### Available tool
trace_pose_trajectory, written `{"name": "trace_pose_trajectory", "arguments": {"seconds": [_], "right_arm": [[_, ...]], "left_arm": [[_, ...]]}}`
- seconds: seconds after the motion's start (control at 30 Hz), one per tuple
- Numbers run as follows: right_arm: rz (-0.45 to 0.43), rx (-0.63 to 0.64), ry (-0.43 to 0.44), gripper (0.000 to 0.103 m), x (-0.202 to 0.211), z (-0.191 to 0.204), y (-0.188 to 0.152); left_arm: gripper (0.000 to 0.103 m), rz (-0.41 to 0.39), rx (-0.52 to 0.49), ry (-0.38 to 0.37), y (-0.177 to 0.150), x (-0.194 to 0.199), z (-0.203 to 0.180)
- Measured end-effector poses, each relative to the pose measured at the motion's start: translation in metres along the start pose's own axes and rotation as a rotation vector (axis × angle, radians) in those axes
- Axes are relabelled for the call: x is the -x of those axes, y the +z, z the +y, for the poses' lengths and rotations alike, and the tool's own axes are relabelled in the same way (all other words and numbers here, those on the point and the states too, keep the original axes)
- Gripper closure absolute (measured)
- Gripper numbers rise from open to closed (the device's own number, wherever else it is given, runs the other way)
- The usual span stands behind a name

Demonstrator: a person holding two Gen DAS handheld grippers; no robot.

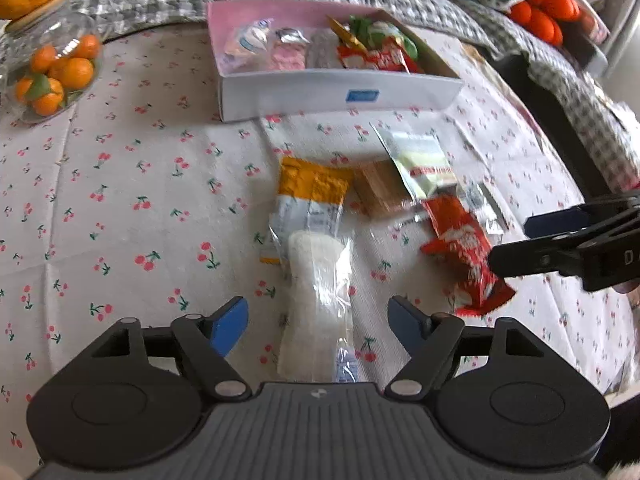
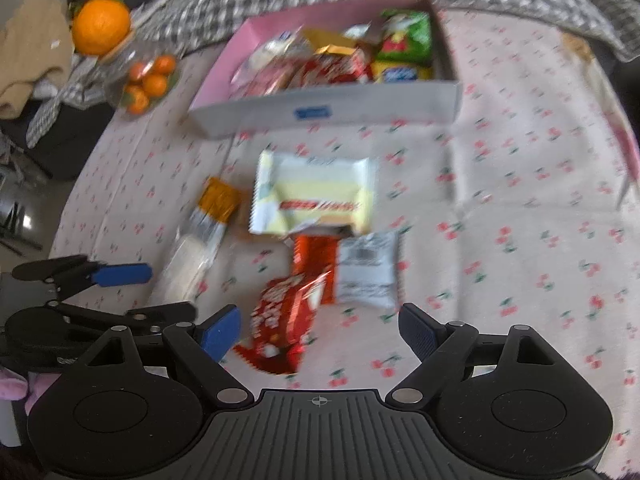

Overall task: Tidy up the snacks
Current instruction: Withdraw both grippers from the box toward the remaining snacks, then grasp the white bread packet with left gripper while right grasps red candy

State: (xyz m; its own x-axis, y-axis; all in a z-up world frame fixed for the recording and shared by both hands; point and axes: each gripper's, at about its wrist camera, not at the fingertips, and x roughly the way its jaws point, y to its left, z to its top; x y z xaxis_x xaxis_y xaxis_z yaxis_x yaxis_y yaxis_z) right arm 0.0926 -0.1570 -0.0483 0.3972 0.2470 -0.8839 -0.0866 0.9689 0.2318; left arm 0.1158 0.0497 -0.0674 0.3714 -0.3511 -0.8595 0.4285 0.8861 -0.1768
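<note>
We've got the cherry-print tablecloth [image 1: 120,200] under everything, and at the back the white box [image 1: 340,96] with the pink inside, already part-filled, so that's clearly where snacks end up. The loose pile sits in front of it, near enough for short trips. Our left gripper [image 1: 318,326] is spread wide with nothing in it, straddling the clear-wrapped rice cracker [image 1: 316,304] (probably our next grab). The right gripper [image 2: 320,330] is wide open too, empty, lined up over the red wrapper [image 2: 280,320].

A cherry-print tablecloth [image 1: 120,200] carries a snack box [image 1: 340,96], loose snack packets [image 1: 316,304] and a jar of tangerines [image 1: 52,76].
</note>
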Motion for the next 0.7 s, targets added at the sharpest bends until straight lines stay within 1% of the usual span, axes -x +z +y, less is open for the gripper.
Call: {"name": "trace_pose_trajectory", "arguments": {"seconds": [0.07, 0.13, 0.23, 0.4, 0.43, 0.5, 0.63, 0.7], "right_arm": [[0.026, 0.002, -0.001, 0.015, -0.008, 0.007, 0.0], [0.044, 0.006, -0.009, 0.015, -0.014, 0.013, -0.002], [0.049, 0.019, -0.025, 0.016, -0.02, 0.021, -0.003], [0.057, 0.014, -0.037, 0.018, -0.024, 0.023, 0.0], [0.06, 0.015, -0.037, 0.019, -0.025, 0.024, 0.0], [0.067, 0.022, -0.042, 0.028, -0.027, 0.024, 0.0], [0.063, 0.049, -0.064, 0.038, -0.027, 0.027, -0.002], [0.06, 0.059, -0.069, 0.047, -0.027, 0.027, -0.002]], "left_arm": [[0.034, 0.015, -0.015, 0.005, -0.002, -0.002, -0.002], [0.035, 0.018, -0.034, 0.013, -0.003, -0.003, -0.003], [0.037, 0.015, -0.066, 0.027, -0.005, -0.003, -0.006], [0.039, 0.015, -0.085, 0.037, -0.006, -0.003, -0.008], [0.041, 0.013, -0.085, 0.04, -0.006, -0.003, -0.008], [0.044, 0.012, -0.088, 0.047, -0.006, -0.003, -0.008], [0.052, 0.01, -0.102, 0.07, -0.006, -0.003, -0.009], [0.054, 0.008, -0.108, 0.078, -0.006, -0.002, -0.009]]}}
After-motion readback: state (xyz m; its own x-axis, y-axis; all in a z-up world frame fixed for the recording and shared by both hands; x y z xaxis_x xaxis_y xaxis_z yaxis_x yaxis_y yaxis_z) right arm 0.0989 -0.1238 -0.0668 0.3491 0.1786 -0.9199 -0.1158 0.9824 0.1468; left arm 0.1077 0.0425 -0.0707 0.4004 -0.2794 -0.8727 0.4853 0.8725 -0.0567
